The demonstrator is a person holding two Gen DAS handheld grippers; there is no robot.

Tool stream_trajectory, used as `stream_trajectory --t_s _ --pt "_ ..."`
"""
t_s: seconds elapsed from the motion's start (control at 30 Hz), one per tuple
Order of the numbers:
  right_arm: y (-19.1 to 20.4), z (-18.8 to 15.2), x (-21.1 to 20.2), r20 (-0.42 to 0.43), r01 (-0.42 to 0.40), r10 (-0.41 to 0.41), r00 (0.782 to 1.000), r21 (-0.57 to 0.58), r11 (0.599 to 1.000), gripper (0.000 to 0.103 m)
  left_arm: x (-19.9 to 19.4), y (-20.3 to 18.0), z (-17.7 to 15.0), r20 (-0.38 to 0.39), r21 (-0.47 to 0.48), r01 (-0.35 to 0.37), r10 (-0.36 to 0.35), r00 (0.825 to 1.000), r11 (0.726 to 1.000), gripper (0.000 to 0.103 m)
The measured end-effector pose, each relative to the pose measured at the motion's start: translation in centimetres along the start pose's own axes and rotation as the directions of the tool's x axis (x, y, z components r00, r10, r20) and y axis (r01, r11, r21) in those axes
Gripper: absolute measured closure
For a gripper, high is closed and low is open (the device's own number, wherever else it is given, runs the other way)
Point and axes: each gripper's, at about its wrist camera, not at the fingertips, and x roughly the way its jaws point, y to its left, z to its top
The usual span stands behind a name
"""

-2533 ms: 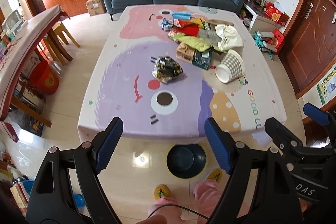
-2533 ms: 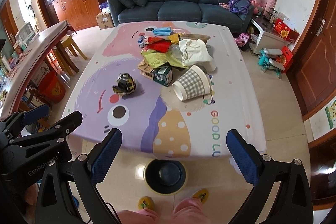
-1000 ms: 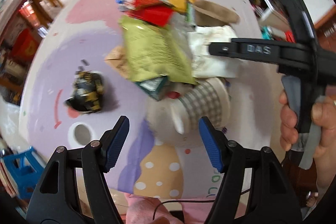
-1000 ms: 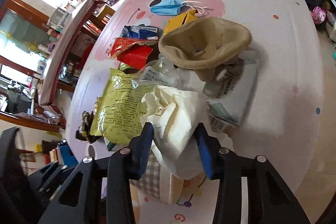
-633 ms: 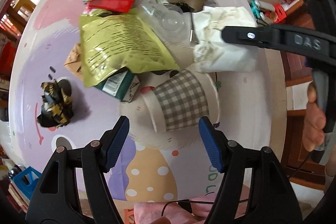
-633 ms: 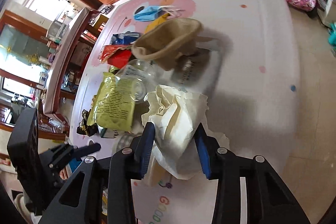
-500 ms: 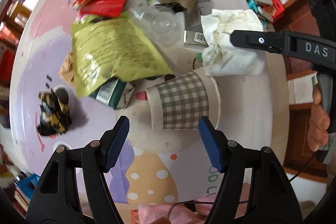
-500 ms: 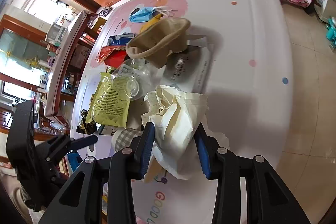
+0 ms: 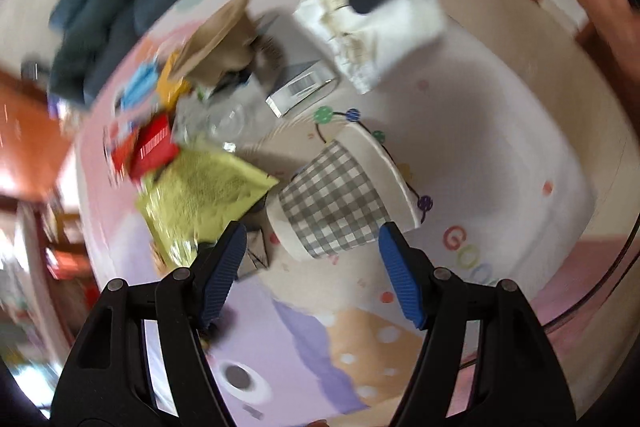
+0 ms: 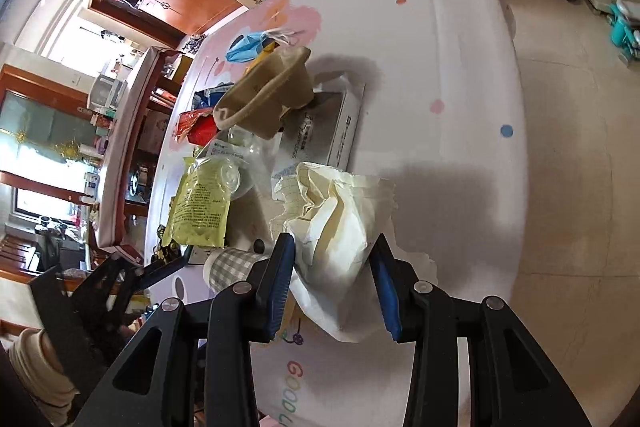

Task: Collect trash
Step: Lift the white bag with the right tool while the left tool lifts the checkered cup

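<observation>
Right gripper [image 10: 331,277] clamps crumpled white bag [image 10: 340,227]; left gripper [image 9: 310,267] agape beside checkered cup [image 9: 332,203] (tablecloth [image 10: 440,47] reads "GOOD").

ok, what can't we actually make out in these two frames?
- Left wrist view: motion blur smears the red wrappers; print unreadable.
- Right wrist view: checked cup mostly hidden behind the right gripper and its crumpled paper bag.
- Cup's inside: its opening faces away in both views.
</observation>
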Motion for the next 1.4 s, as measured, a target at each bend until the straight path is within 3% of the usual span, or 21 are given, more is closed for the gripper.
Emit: stream_trajectory --t_s 0.13,0.43,0.87,0.97,1.13,1.4 --pt "0.4 -0.5 0.0 0.008 0.01 -0.01 1.0 -0.022 1.0 0.064 1.7 -1.0 -0.1 0.018 0.102 -0.042 0.04 0.999 0.994 0.037" --pt "0.4 -0.8 -0.4 0.02 0.013 -0.012 1.0 -0.032 0.999 0.064 5.7 -1.3 1.5 0.028 0.122 -0.084 0.081 0.996 0.989 0.037" --pt "0.7 -2.1 -1.4 0.044 0.024 -0.023 0.999 -0.026 0.999 0.064 6.5 -0.5 3.7 0.023 -0.032 -0.061 0.061 0.998 0.998 0.036" --pt "0.9 -2.6 -1.5 0.048 0.022 -0.02 0.999 -0.029 0.999 0.064 6.3 0.0 3.8 0.03 -0.077 -0.048 0.05 0.998 0.996 0.042" --pt "1.1 -3.4 -1.6 0.042 0.014 -0.012 0.999 -0.037 0.999 0.065 5.3 1.0 2.4 0.038 -0.174 -0.01 0.017 0.999 0.985 0.053" --pt "3.6 -5.9 -3.3 0.06 -0.007 0.011 0.998 -0.073 0.997 0.067 1.1 0.3 -0.7 0.084 -0.269 0.009 0.015 0.996 0.963 0.055"
